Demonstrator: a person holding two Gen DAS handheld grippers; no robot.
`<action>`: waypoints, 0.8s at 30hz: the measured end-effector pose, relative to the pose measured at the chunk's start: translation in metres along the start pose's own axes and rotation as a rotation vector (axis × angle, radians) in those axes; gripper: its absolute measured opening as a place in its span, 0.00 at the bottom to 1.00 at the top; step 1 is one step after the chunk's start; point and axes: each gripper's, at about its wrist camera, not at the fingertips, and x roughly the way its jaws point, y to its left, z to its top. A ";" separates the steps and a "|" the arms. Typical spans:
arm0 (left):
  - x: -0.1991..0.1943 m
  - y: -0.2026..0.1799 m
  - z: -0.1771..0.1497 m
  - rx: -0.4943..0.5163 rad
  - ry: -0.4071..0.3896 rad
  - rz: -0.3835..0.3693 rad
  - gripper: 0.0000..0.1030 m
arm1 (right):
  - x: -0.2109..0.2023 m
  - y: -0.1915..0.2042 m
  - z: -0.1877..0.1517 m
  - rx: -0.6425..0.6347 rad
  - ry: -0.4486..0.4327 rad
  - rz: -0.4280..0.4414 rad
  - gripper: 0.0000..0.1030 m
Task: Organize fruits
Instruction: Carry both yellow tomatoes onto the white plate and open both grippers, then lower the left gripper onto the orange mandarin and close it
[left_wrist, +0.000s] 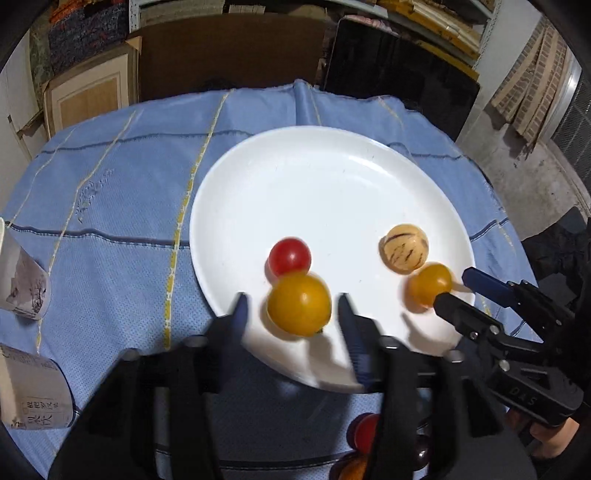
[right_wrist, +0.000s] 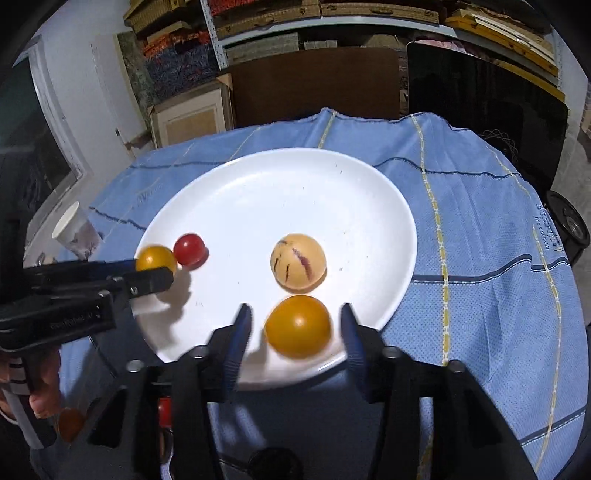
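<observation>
While both grippers hover over its near edge, the tabletop, draped in a blue checked cloth (left_wrist: 122, 192), carries a wide white plate (left_wrist: 314, 177) that takes up most of the ground ahead of the fingers. On the plate, a pale striped fruit (right_wrist: 298, 261) lies just beyond the right gripper (right_wrist: 295, 330), whose jaws stand spread with a yellow tomato (right_wrist: 297, 326) between them, neither pad pressing on it. The left gripper (left_wrist: 293, 312) is likewise spread, another yellow tomato (left_wrist: 299, 303) sitting in its gap and clear of both pads; a small red tomato (left_wrist: 290, 256) touches that fruit on its far side. Each yellow tomato lies dead ahead of its own gripper, roundish, so no axis matters much. More fruit, red and dark, shows under the left gripper off the plate (left_wrist: 365, 432), nearer that hand; my guess is that the coming move draws back toward it. Blur on the tomatoes hides whether they rest fully.
</observation>
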 end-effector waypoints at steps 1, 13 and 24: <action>-0.008 0.000 -0.002 0.000 -0.035 0.008 0.73 | -0.004 -0.002 0.000 0.012 -0.016 -0.007 0.67; -0.104 0.007 -0.057 0.029 -0.219 0.048 0.91 | -0.097 -0.033 -0.067 0.221 -0.121 0.071 0.83; -0.150 0.022 -0.152 0.017 -0.241 0.059 0.92 | -0.146 -0.011 -0.151 0.176 -0.154 0.014 0.87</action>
